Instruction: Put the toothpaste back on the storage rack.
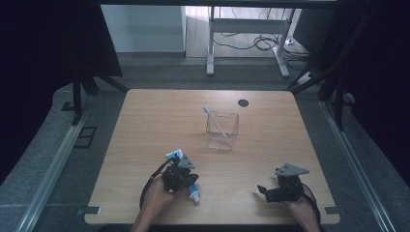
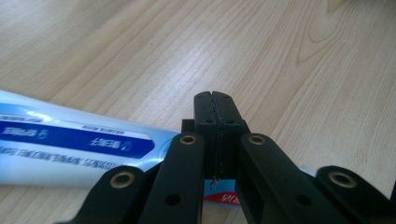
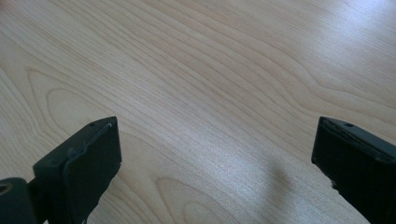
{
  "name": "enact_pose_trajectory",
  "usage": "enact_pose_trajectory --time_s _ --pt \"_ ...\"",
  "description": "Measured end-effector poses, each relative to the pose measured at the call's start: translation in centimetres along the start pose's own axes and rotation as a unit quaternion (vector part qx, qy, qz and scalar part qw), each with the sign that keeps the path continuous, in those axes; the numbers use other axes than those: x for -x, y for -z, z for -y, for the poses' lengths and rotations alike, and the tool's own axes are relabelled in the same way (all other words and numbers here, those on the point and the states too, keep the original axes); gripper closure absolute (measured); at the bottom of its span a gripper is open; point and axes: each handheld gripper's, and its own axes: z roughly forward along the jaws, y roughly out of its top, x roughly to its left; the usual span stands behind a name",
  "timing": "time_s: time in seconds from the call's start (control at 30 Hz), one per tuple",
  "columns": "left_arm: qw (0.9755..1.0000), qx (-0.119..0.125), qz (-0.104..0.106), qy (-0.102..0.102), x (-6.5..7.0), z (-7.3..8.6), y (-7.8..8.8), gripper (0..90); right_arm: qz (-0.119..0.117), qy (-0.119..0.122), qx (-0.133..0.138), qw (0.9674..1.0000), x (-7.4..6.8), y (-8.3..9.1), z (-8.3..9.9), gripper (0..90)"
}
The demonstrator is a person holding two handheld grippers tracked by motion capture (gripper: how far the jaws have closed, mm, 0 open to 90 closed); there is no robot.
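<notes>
I see the white-and-blue toothpaste tube (image 1: 186,178) lying near-left on my wooden bench (image 1: 145,130); behind it, right, the clear plastic cup (image 1: 222,130) holds 1 pink toothbrush (image 1: 216,123).

We see a light wooden table (image 1: 145,125) with rounded corners and a small dark round hole (image 1: 243,103) near its far edge. On it stands a clear square plastic container (image 1: 223,137) (roughly mid-table), and nearer the front edge lies a white and blue toothpaste tube (image 1: 193,192) flat on the wood.

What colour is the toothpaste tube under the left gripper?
The toothpaste tube is white with a blue band, clearest in the left gripper view.
</notes>
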Motion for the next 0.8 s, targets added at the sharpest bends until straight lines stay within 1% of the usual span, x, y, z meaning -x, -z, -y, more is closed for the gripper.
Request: enact_pose_trajectory --time_s 0.07,0.13,0.27,0.47,0.57,0.63,0.67,0.77,0.8 --pt "1.0 -0.006 0.002 -0.001 0.0 0.0 -0.4 89.6 -0.001 0.001 0.0 1.0 0.0 0.0 0.0 1.5" --pt "1.0 -0.005 0.006 0.001 0.0 0.1 -0.7 89.6 -0.002 0.002 -0.001 1.0 -0.1 -0.1 0.0 1.6" --pt "0.9999 -0.005 0.011 0.004 0.1 0.2 -0.8 89.6 -0.003 0.003 -0.001 1.0 -0.1 -0.1 0.0 1.9" --pt "0.9996 -0.015 0.021 0.011 0.1 0.5 -0.8 89.6 -0.005 0.005 -0.003 1.0 -0.3 -0.1 -0.1 2.8" --pt "0.9995 -0.017 0.022 0.015 0.0 0.8 -0.7 89.6 -0.006 0.006 -0.004 1.0 -0.3 -0.1 -0.1 2.9" --pt "0.9995 -0.022 0.02 0.011 -0.1 0.9 -0.6 89.6 -0.006 0.008 -0.005 0.9999 -0.3 -0.2 0.0 2.9" --pt "0.9995 -0.023 0.019 0.014 0.0 1.0 -0.6 89.6 -0.006 0.008 -0.006 0.9999 -0.3 -0.2 0.0 2.9" --pt "0.9994 -0.025 0.018 0.013 -0.1 1.3 -0.5 89.6 -0.007 0.009 -0.006 0.9999 -0.3 -0.2 0.0 2.9" --pt "0.9994 -0.026 0.017 0.016 -0.1 1.4 -0.4 89.5 -0.007 0.009 -0.007 0.9999 -0.4 -0.2 0.0 2.9"
